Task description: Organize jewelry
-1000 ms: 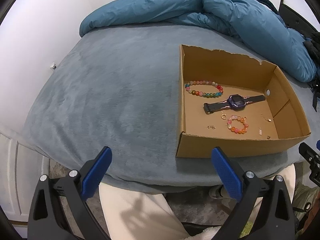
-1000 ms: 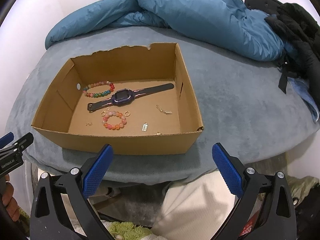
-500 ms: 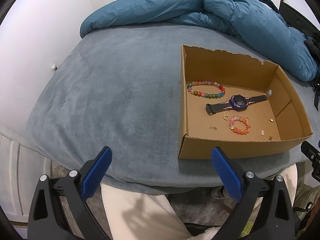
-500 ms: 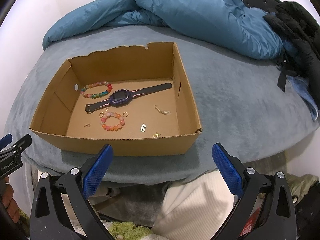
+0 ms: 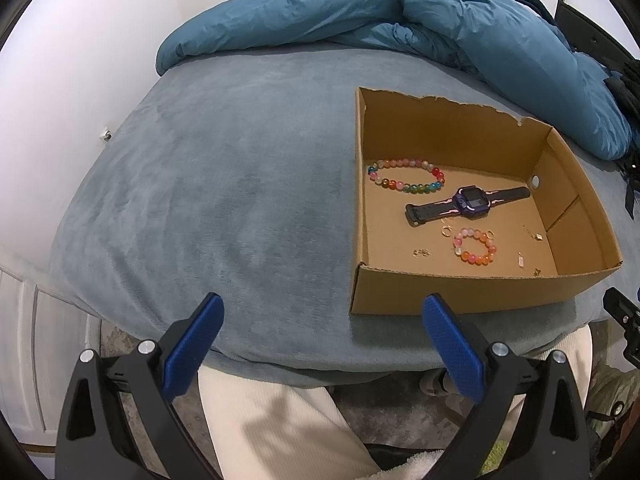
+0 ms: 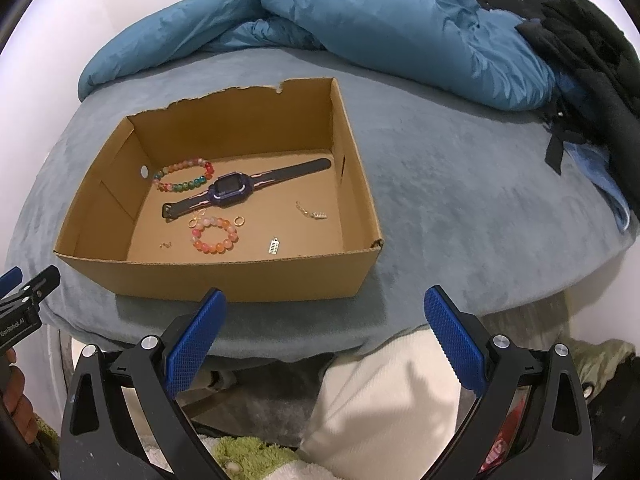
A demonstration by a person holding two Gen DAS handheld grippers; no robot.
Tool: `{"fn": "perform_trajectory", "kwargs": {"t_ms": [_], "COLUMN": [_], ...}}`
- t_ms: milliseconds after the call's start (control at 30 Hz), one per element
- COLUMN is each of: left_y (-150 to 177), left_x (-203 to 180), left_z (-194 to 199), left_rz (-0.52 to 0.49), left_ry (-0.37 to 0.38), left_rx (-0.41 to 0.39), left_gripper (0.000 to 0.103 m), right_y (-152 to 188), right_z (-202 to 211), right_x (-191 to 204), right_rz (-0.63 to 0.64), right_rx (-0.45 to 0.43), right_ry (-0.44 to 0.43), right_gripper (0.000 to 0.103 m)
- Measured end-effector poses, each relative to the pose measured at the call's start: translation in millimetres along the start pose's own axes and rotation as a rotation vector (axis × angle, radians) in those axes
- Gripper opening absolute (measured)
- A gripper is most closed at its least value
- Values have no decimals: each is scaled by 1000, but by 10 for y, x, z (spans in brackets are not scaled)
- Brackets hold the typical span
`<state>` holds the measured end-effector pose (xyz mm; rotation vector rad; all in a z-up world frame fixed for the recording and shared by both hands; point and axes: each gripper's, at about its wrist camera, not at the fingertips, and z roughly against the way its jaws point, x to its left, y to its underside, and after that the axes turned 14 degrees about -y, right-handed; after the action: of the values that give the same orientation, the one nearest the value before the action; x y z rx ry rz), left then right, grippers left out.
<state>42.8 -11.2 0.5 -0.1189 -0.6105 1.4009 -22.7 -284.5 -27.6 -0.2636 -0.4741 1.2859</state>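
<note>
An open cardboard box sits on a grey-blue bed. Inside lie a purple watch, a long multicoloured bead bracelet, a small orange-pink bead bracelet, gold earrings and several small charms. My left gripper is open and empty, at the bed's front edge, left of the box. My right gripper is open and empty, just in front of the box's near wall.
A blue duvet is bunched along the far side of the bed. Black clothing lies at the far right. The person's cream trouser legs show below the bed edge.
Both grippers have drifted a little; the box has shifted slightly in both views. Both stay open, and nothing in the box has moved.
</note>
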Motion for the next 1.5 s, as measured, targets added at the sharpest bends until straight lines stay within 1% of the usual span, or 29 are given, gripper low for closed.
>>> {"fn": "perform_trajectory", "kwargs": {"t_ms": [967,1500], "left_y": [23,1], "left_x": [-77,-182], "left_z": [-1,48], "left_rz": [-12,-40], "left_ry": [20,54], "left_rx": [15,-3], "left_gripper": [97,97], "right_y": [33,18], "right_z": [2,33], "right_x": [36,-13], "right_rz": [1,1], "right_rx": [0,-2], "right_ry": [-2,2], "right_gripper": [95,95]}}
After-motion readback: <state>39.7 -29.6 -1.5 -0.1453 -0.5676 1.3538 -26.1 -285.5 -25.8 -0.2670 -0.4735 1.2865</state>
